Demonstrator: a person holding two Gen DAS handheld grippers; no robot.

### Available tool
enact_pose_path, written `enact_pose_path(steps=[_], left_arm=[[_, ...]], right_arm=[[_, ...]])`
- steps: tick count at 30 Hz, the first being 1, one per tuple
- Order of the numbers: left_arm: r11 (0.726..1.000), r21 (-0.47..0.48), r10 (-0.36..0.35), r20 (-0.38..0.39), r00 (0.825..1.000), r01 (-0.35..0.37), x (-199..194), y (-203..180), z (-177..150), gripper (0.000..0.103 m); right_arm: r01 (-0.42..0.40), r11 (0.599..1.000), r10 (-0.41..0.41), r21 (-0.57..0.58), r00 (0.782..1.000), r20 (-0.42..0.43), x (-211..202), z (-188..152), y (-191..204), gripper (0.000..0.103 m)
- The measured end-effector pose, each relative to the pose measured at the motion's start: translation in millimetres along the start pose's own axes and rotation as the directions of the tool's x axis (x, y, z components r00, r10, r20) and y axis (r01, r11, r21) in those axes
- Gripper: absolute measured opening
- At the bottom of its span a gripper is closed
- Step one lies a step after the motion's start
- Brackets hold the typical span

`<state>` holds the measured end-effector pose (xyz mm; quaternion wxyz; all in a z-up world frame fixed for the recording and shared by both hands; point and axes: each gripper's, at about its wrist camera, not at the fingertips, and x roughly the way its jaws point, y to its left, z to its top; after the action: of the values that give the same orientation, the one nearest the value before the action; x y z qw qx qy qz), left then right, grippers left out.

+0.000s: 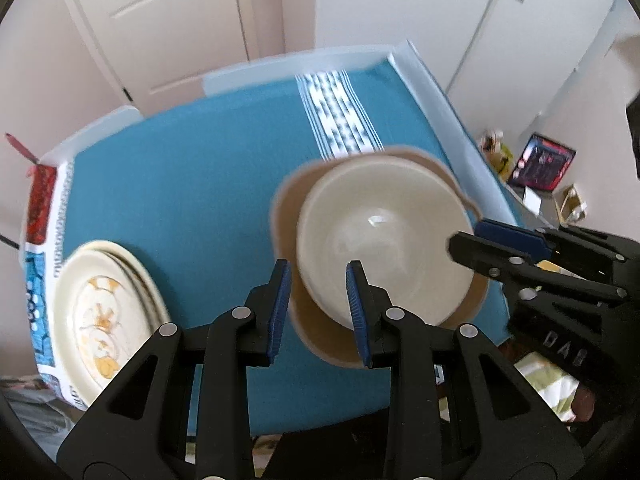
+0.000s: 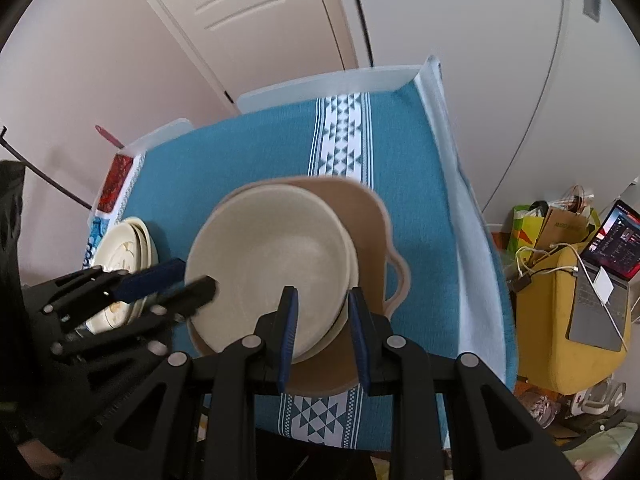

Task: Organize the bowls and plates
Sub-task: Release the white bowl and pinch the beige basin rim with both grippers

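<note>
A cream bowl (image 1: 380,236) sits on a tan tray with a handle (image 1: 288,200) on the teal tablecloth. My left gripper (image 1: 318,308) is open, its fingers straddling the bowl's near rim. My right gripper (image 2: 323,332) is open too, its fingers straddling the opposite rim of the bowl (image 2: 272,264), which seems to sit in a second bowl on the tray (image 2: 372,216). Each gripper shows in the other's view: the right (image 1: 476,240), the left (image 2: 176,284). A stack of cream plates with orange stains (image 1: 108,308) lies at the table's left edge and also shows in the right wrist view (image 2: 124,252).
The table (image 1: 224,152) has a white raised border (image 1: 436,92). A red and blue packet (image 1: 40,204) lies by the plates. A laptop (image 2: 612,252) on a yellow seat and bags (image 2: 560,220) stand to the right. A door is behind the table.
</note>
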<state>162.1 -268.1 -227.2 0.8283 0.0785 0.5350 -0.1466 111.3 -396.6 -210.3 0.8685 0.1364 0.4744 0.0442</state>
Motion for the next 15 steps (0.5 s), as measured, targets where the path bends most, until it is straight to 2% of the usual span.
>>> enact_pose_path(steps=[2, 4, 5, 6, 8, 10, 13, 15], left_arm=[[1.000, -0.021, -0.009, 0.036, 0.999, 0.010, -14.3, 10.2, 4.2, 0.029], [0.999, -0.034, -0.021, 0.071, 0.997, 0.023, -28.6, 21.5, 6.9, 0.049], [0.999, -0.039, -0.004, 0.085, 0.996, 0.008, -35.2, 27.0, 8.4, 0.080], [0.999, -0.042, 0.015, 0.102, 0.995, -0.010, -40.8, 31.3, 7.7, 0.099], [0.999, -0.040, 0.036, 0.167, 0.985, -0.030, -55.5, 40.8, 4.0, 0.102], [0.999, -0.021, 0.045, 0.170, 0.984, -0.042, -58.9, 46.4, 1.4, 0.102], [0.998, 0.011, 0.066, 0.133, 0.989, -0.068, -54.5, 54.4, -5.3, 0.102], [0.998, 0.044, 0.047, 0.099, 0.994, -0.051, -48.6, 57.1, -10.9, 0.102]], right_arm=[[-0.010, 1.000, 0.010, 0.003, 1.000, 0.015, -10.8, 3.7, -3.1, 0.024], [-0.016, 1.000, 0.016, -0.003, 0.999, 0.027, -23.0, 7.4, -6.2, 0.024], [-0.017, 1.000, 0.018, -0.009, 0.999, 0.040, -31.3, 9.1, -7.5, 0.029], [-0.019, 1.000, 0.020, -0.017, 0.998, 0.054, -38.4, 10.1, -8.4, 0.038], [-0.028, 0.999, 0.032, -0.042, 0.996, 0.087, -54.3, 11.8, -10.5, 0.101], [-0.016, 0.997, 0.025, -0.079, 0.992, 0.121, -67.9, 10.7, -11.4, 0.103], [0.050, 0.991, -0.032, -0.123, 0.989, 0.146, -76.9, 7.5, -11.1, 0.103], [0.089, 0.986, -0.071, -0.144, 0.990, 0.123, -75.4, 5.3, -12.0, 0.103]])
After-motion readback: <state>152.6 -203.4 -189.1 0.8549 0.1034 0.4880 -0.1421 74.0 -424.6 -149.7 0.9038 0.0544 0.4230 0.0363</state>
